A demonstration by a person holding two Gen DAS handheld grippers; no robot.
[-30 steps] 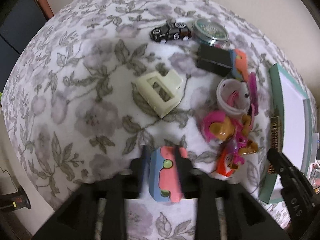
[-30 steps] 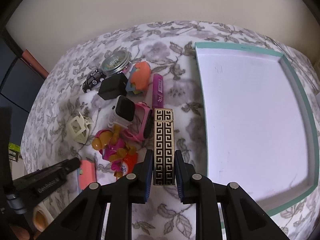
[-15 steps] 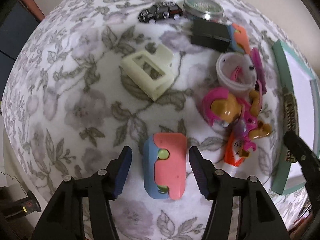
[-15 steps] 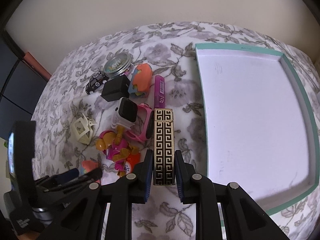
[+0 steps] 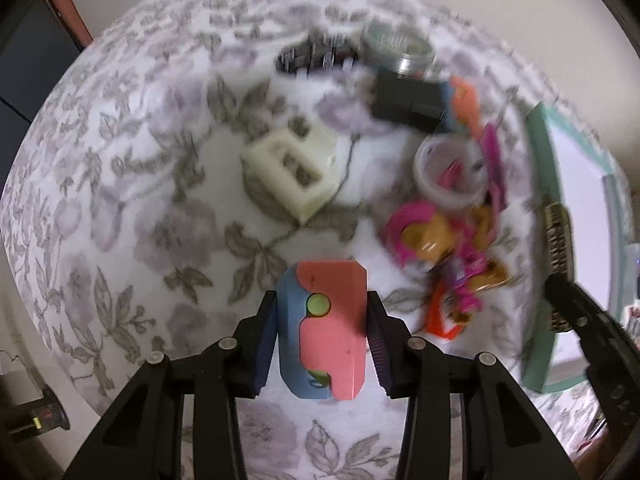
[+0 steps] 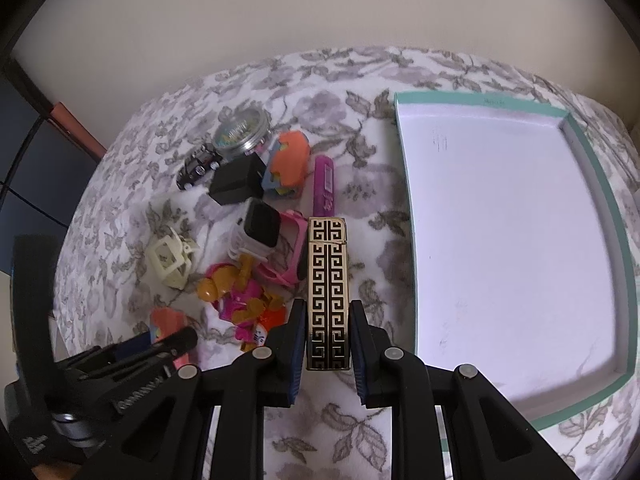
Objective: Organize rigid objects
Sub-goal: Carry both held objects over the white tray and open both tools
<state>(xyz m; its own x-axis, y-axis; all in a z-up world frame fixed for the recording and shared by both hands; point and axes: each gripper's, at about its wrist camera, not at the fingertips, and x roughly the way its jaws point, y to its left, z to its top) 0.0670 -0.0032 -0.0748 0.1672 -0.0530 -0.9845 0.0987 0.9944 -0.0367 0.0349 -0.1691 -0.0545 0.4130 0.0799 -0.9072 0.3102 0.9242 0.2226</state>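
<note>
A pink and blue block (image 5: 328, 332) lies on the flowered cloth between the fingers of my left gripper (image 5: 322, 308). Its jaws are closing and both pads touch the block's sides. In the right wrist view the same left gripper (image 6: 176, 340) points down at the block (image 6: 166, 320) at the lower left. My right gripper (image 6: 327, 312) is shut on a black and gold patterned bar (image 6: 326, 264), held just left of the teal tray (image 6: 480, 100), whose white floor holds nothing.
Loose on the cloth are a cream hollow block (image 5: 288, 168), a black toy car (image 5: 316, 56), a round tin (image 5: 400, 46), a black cube (image 5: 404, 98), an orange block (image 6: 290, 156), a purple tube (image 6: 325, 184), a watch (image 6: 260, 228) and a pink figure (image 5: 424, 236).
The left jaws spread wide off the pink and blue block half a second ago and have come back in against its sides. The right gripper and its bar have not moved.
</note>
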